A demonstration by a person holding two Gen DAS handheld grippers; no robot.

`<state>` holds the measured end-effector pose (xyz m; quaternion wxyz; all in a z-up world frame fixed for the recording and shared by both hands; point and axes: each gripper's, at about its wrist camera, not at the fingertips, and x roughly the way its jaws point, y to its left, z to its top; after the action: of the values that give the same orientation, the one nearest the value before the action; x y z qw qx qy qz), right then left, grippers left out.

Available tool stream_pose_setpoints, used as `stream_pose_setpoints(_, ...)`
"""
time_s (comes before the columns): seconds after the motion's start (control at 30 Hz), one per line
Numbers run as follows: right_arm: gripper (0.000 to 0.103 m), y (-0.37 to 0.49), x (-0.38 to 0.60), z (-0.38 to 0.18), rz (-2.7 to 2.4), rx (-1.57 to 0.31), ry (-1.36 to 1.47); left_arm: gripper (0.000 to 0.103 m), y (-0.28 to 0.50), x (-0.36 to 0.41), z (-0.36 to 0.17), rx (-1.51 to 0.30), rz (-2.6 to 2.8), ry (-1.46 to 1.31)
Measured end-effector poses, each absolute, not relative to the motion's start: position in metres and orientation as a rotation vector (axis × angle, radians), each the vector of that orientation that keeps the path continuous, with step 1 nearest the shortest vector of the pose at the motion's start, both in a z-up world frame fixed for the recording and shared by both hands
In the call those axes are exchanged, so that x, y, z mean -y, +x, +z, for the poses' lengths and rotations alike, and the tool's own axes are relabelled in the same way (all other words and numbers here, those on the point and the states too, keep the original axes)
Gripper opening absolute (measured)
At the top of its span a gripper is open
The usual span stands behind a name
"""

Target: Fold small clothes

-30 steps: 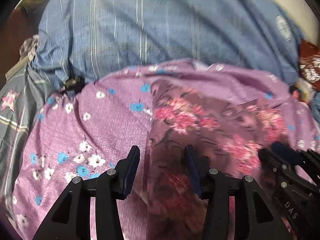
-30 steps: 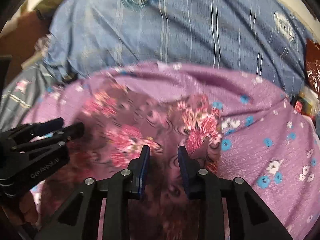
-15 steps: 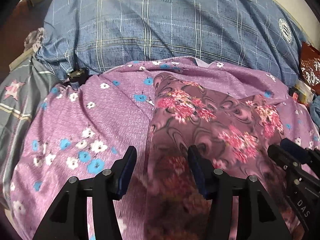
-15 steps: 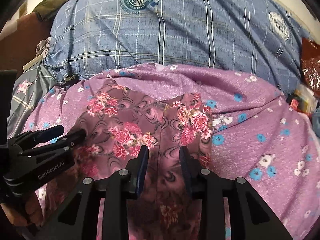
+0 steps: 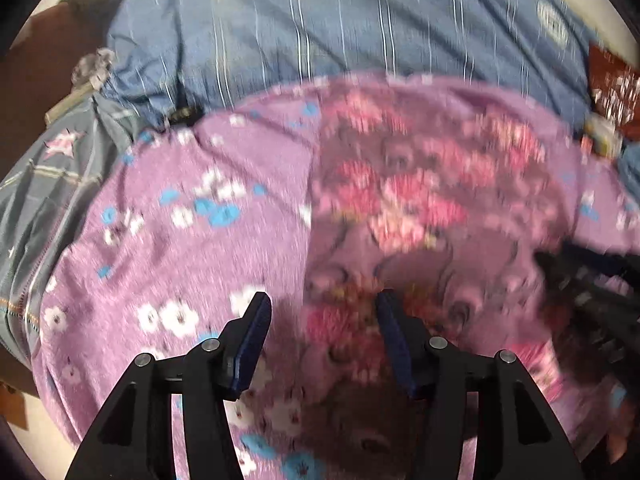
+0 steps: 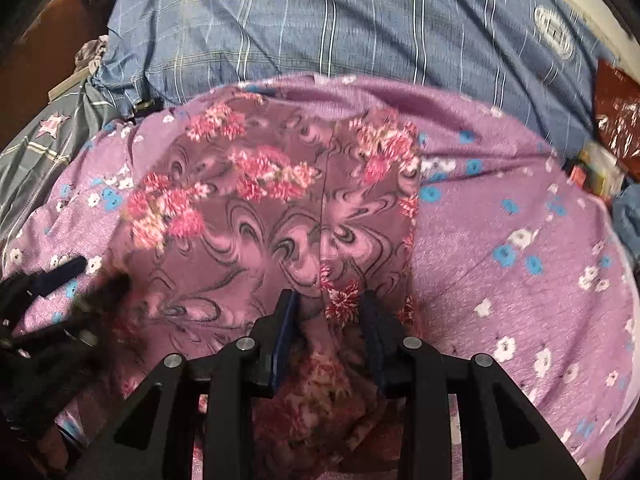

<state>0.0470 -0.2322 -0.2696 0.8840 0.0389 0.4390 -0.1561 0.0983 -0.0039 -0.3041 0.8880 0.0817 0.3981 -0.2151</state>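
While the left-wrist view smears with blur, the small floral garment (image 6: pixel 280 216) shows clearly from the right wrist: a mauve piece with pink blossoms and dark swirls, lying flat on the purple flowered sheet (image 6: pixel 520 248), a seam running down its middle. Behind the garment, a blue plaid cover (image 6: pixel 320 32) with round crests bulges up, and off to the garment's left a grey cloth with a pink star (image 6: pixel 48 132) sits at the edge.

Right gripper (image 6: pixel 328 312) is low at the garment's near edge, jaws parted, a strip of the floral fabric showing in the gap between them; nothing pinched that I can see. Left gripper (image 5: pixel 320 316) spreads wide, one finger over the purple sheet (image 5: pixel 160 240), the other over the garment (image 5: pixel 400 200), straddling its left edge. Released as well, fabric underneath, not clamped.

Each gripper peeks into the other's view: the left one (image 6: pixel 60 292) blurred at the garment's left side, the right one (image 5: pixel 592 280) a dark smear by the garment's right side. Red packaging (image 6: pixel 616 96) sits far right of the garment, beside the blue cover (image 5: pixel 320 28).
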Motion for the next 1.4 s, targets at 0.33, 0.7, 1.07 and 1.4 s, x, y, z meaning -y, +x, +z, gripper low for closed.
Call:
stream_pose_setpoints(0.33, 0.042, -0.021, 0.232, -0.243, -0.330, -0.869, 0.145, 0.055, 0.051, -0.036, -0.269, -0.828, -0.447, 0.149)
stream_pose_setpoints(0.7, 0.056, -0.086, 0.207, -0.185, -0.313, -0.747, 0.132, 0.066, -0.039, -0.075, -0.197, -0.654, -0.368, 0.187)
stream_pose_setpoints(1.07, 0.058, -0.104, 0.166, -0.164, -0.267, -0.738, 0.106, 0.078, -0.097, -0.095, -0.169, -0.539, -0.337, 0.162)
stream_pose_setpoints(1.4, 0.058, -0.096, 0.148, -0.160, -0.241, -0.743, 0.082, 0.078, -0.084, -0.100, -0.168, -0.561, -0.340, 0.152)
